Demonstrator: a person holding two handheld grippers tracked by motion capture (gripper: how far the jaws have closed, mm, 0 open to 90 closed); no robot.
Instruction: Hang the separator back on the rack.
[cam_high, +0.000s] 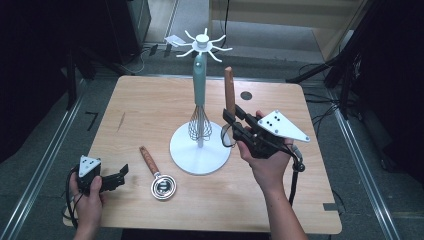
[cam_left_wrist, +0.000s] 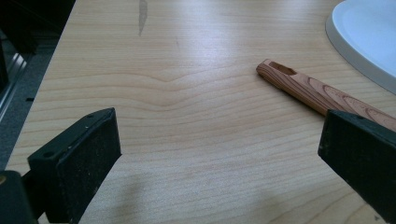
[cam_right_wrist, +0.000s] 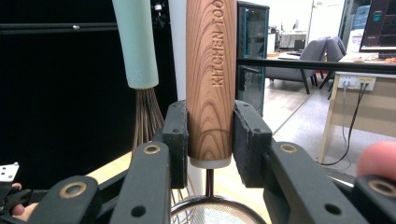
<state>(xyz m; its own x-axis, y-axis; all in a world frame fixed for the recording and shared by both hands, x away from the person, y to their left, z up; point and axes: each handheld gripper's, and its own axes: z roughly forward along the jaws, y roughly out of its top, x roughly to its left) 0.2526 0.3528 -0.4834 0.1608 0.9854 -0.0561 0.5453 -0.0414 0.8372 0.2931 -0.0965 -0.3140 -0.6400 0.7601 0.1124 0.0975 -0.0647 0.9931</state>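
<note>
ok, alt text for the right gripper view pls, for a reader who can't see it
The right gripper clamps a wooden handle stamped "KITCHEN TOO…" upright between its two black jaws, with a round mesh strainer head below. Just behind on the left hangs a whisk with a pale green handle, beside the white pole of the stand; an office lies beyond.

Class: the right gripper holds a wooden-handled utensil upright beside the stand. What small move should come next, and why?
Probably lift it toward a free hook. The right gripper clamps the wooden-handled strainer upright beside the hanging whisk, with its handle top below the stand hooks.
</note>
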